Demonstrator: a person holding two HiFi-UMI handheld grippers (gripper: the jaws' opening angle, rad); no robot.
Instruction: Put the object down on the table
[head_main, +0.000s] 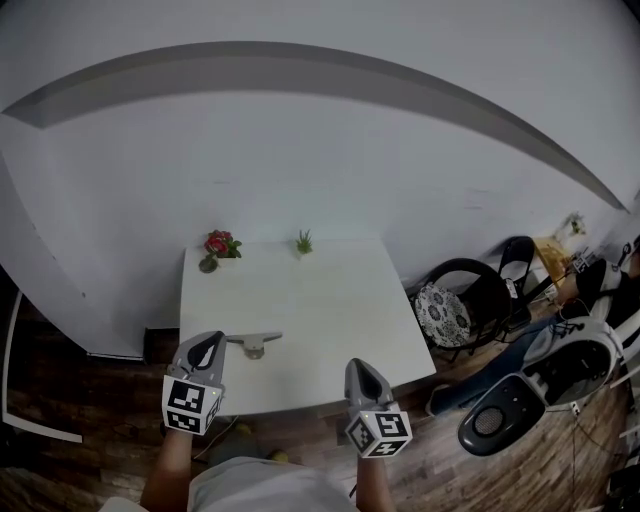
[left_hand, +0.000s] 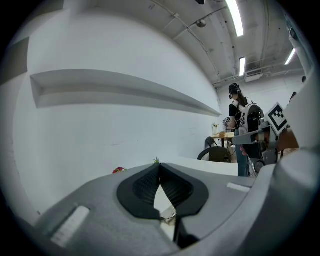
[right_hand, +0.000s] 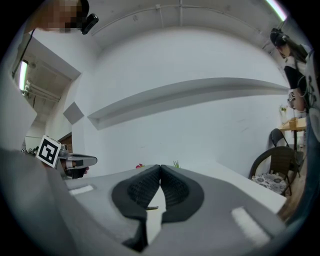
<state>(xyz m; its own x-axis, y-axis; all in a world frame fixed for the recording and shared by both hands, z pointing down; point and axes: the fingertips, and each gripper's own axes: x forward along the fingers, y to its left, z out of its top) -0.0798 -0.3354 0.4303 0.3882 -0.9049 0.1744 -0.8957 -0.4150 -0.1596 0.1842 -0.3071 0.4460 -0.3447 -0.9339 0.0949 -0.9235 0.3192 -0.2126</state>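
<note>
A small grey metal object (head_main: 254, 343) with a flat arm lies on the white table (head_main: 320, 310) near its front left edge. My left gripper (head_main: 213, 342) hovers just left of it, jaws shut with nothing between them. In the left gripper view the pads (left_hand: 145, 187) of the left gripper (left_hand: 160, 165) meet at the tips, and a bit of the object (left_hand: 169, 216) shows below them. My right gripper (head_main: 358, 367) is at the table's front edge, also shut and empty (right_hand: 160, 166). The object (right_hand: 151, 207) shows faintly under its pads.
A red flower pot (head_main: 217, 245) and a small green plant (head_main: 304, 241) stand at the table's far edge by the white wall. Black chairs (head_main: 462, 298) and grey equipment (head_main: 545, 375) crowd the right side. A person (left_hand: 239, 114) stands far off at the right.
</note>
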